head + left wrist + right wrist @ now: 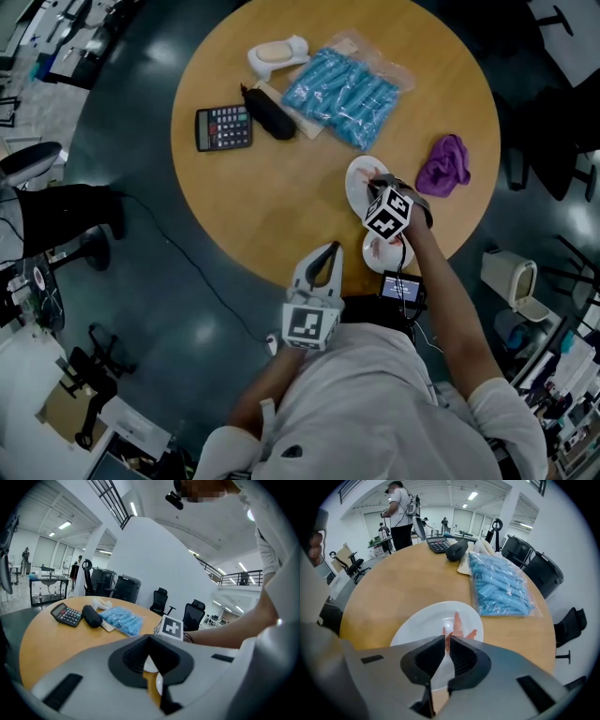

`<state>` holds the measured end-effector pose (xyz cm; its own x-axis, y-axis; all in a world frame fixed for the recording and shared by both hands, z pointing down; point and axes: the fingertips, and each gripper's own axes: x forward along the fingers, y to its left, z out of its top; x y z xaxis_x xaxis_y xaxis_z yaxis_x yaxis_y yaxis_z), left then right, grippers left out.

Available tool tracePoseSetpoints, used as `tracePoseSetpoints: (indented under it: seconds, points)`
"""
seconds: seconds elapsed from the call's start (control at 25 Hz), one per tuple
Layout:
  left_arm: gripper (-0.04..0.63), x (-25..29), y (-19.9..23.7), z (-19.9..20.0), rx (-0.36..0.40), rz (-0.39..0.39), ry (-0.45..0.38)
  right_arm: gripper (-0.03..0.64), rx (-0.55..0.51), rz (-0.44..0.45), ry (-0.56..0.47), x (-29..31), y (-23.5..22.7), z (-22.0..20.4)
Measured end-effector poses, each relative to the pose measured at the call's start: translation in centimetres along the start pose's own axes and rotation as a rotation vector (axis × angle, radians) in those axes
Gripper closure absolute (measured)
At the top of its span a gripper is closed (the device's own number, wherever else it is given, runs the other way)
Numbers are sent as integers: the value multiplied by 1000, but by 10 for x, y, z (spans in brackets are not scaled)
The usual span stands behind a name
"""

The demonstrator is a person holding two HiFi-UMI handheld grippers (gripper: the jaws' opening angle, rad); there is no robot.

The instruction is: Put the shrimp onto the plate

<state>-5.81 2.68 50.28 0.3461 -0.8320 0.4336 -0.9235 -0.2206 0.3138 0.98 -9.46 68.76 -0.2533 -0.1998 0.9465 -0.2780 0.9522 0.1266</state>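
While its jaws are pressed together on one end of a pink shrimp, the right hand-held gripper hangs over the round white plate. The shrimp's free end juts out past the jaw tips, above the plate's middle. That plate sits on a round wooden surface. Just beyond the plate lies a clear bag of blue sticks. Farther from the plate, past the bag, are a black oblong pouch and a dark calculator. Seen from the head view, a crumpled purple cloth lies near the plate, toward the surface's edge. A smaller white dish sits just on the person's side of the plate and has pinkish bits in it, possibly more shrimp. The left hand-held gripper is held well back from the plate, at the surface's near edge. Its jaws are closed together with nothing between them.
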Motion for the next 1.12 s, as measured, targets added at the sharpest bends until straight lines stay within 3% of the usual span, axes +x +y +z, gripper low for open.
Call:
tracePoseSetpoints:
  seconds: [0.2, 0.44, 0.56, 0.8, 1.12]
  points:
    - [588, -7, -4, 0, 14, -4, -9, 589, 2, -26, -5, -9, -3, -2]
    - [588, -11, -11, -2, 20, -10, -21, 591, 88, -19, -84, -56, 14, -18]
    - [588, -13, -20, 1, 29, -20, -34, 591, 115, 52, -81, -82, 51, -49]
    - [588, -15, -45, -8, 44, -55, -25, 591, 53, 312, 5, -85, 155, -122]
    - [588, -24, -65, -18, 65, -72, -17, 589, 55, 355, 29, -65, 170, -129]
